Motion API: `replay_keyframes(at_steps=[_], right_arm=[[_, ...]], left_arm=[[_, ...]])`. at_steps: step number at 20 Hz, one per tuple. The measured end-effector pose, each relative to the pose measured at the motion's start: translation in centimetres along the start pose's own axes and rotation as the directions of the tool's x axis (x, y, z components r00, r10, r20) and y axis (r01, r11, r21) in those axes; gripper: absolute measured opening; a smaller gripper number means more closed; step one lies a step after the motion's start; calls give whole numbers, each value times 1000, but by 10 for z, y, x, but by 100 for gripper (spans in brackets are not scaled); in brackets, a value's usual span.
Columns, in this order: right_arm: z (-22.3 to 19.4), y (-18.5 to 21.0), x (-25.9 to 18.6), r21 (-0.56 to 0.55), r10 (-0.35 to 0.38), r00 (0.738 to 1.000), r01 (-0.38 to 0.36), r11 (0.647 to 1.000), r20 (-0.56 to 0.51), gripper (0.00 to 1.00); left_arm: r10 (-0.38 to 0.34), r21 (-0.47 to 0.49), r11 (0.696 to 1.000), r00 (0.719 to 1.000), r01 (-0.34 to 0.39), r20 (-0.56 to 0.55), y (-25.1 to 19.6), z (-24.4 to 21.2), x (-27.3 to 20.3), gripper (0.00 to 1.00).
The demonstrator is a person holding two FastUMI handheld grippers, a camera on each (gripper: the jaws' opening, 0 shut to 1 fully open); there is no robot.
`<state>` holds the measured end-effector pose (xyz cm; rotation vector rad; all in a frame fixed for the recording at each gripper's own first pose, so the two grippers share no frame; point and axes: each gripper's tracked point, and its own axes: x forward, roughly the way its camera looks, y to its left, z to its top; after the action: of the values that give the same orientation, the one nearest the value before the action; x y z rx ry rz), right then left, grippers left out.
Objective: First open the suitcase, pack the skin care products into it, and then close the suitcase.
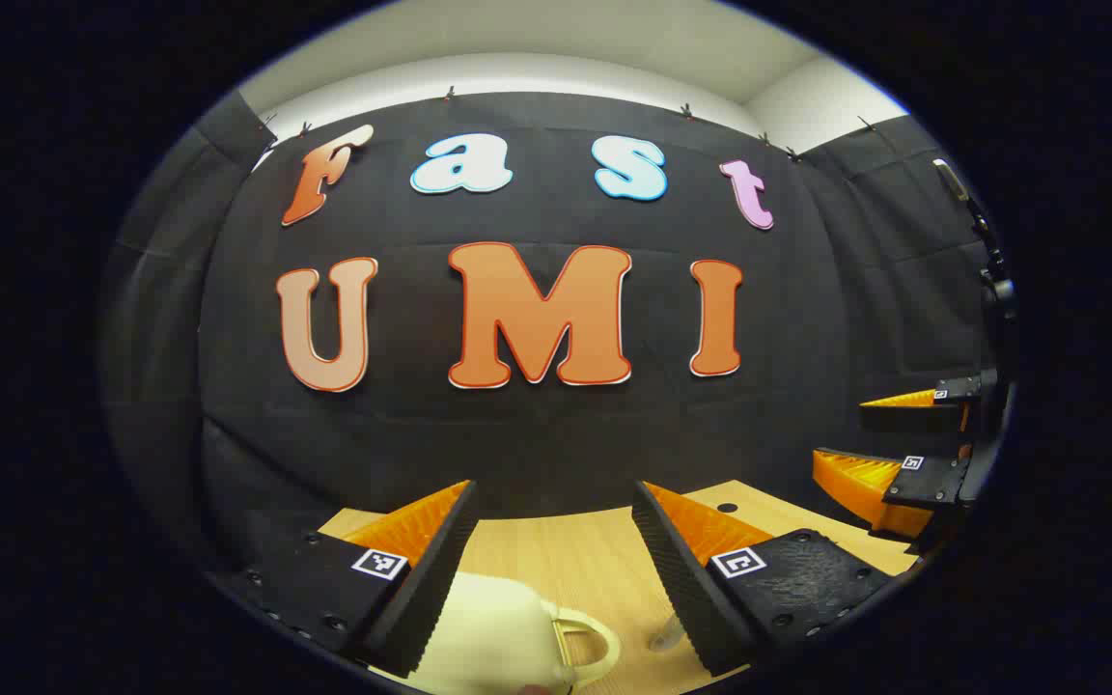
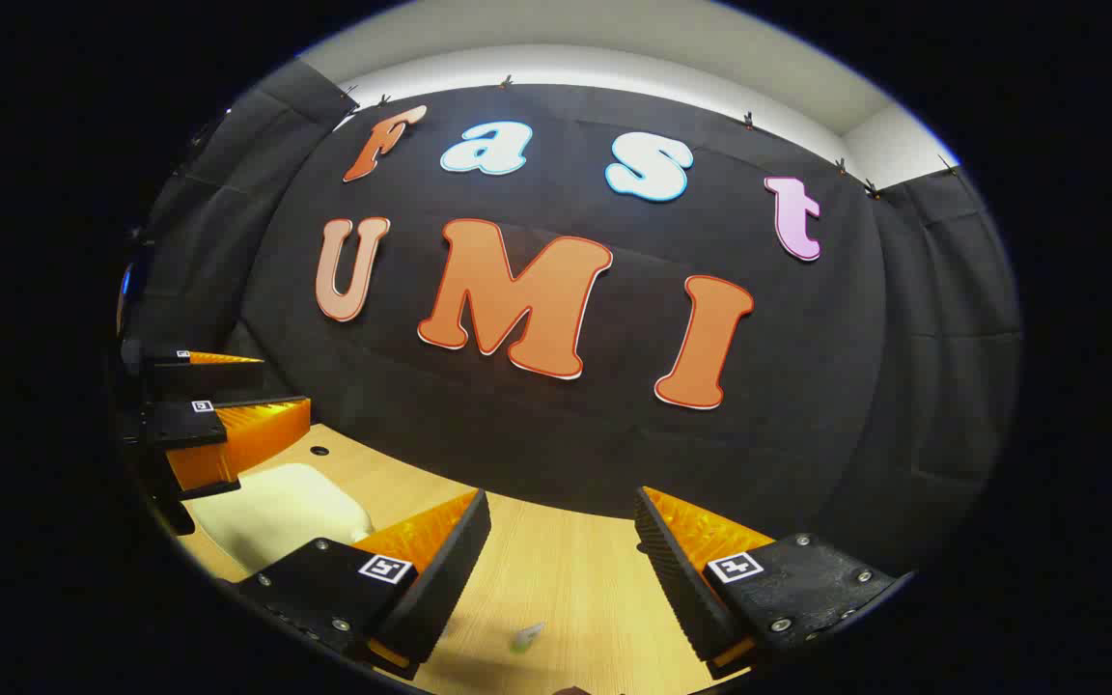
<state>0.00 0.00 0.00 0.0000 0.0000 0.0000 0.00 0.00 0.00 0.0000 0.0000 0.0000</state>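
Observation:
A small cream suitcase (image 1: 488,637) lies shut on the wooden table (image 1: 556,560), its handle (image 1: 587,645) pointing right. It sits low between the fingers of my left gripper (image 1: 553,492), which is open and holds nothing. A small clear item (image 1: 667,632), perhaps a skin care product, lies beside the right finger. My right gripper (image 1: 879,434) hangs open at the far right. In the right gripper view, my right gripper (image 2: 564,497) is open above the table (image 2: 566,569). The suitcase (image 2: 276,512) lies to its left, under the left gripper (image 2: 262,391). A small pale item (image 2: 527,635) lies below.
The black cloth wall stands close behind the table's far edge. A small round hole (image 1: 727,507) marks the tabletop near that edge. A dark stand with a mount (image 1: 990,280) rises at the far right of the left gripper view.

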Motion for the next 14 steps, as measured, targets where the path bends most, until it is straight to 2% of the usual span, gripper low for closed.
replay_keyframes(at_steps=[4,7,10,14], right_arm=[[6,14,6,9,61,998,-62,998,32,96],[3,18,7,17,87,996,-87,996,34,96],[2,15,7,25,95,995,-96,995,39,96],[-4,4,8,23,85,996,-85,996,37,95]], left_arm=[[53,-24,998,999,-54,-7,8,0,-2,98],[55,-18,998,998,-55,19,2,9,0,98],[82,-28,996,997,-82,-2,-3,-1,2,98],[82,-27,996,997,-83,-9,-14,-5,4,99]])
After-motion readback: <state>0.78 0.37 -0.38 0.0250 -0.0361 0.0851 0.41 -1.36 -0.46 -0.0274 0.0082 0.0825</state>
